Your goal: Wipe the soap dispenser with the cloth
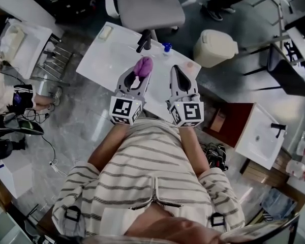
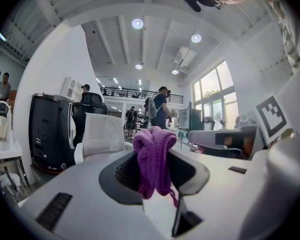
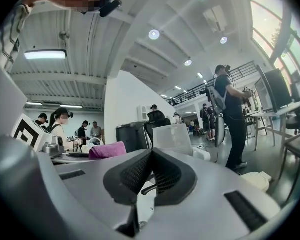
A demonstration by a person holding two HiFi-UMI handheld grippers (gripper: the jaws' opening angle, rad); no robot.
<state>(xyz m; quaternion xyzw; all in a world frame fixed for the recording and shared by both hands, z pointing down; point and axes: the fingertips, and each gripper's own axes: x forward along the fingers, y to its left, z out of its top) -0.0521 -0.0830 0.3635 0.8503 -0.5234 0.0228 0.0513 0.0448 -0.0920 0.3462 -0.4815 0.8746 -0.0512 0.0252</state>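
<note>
Cloth (image 2: 152,144), purple and bunched, is clamped between the jaws of your left gripper (image 2: 153,165); a knot of it stands up above the pads and two folds hang down between them, with a loose thread trailing at the bottom; your right gripper (image 3: 150,176) has its jaws pressed together with nothing between them.

From the head view you hold both grippers side by side and level, over the near edge of the white table (image 1: 107,60), the left one's tips reaching a little further in than the right's; the cloth shows as a purple tuft at those tips.

What looks like the soap dispenser (image 1: 144,41) is a dark, slim shape standing at the far side of the table, just beyond the cloth and not touching it; it is too small to be sure of; a small blue-capped bottle (image 1: 166,47) stands just to its right, ahead of your right gripper and also apart from it.

Behind the table stands a grey office chair (image 1: 147,6); a pale lidded bin (image 1: 213,47) sits on the floor off the table's right corner.
</note>
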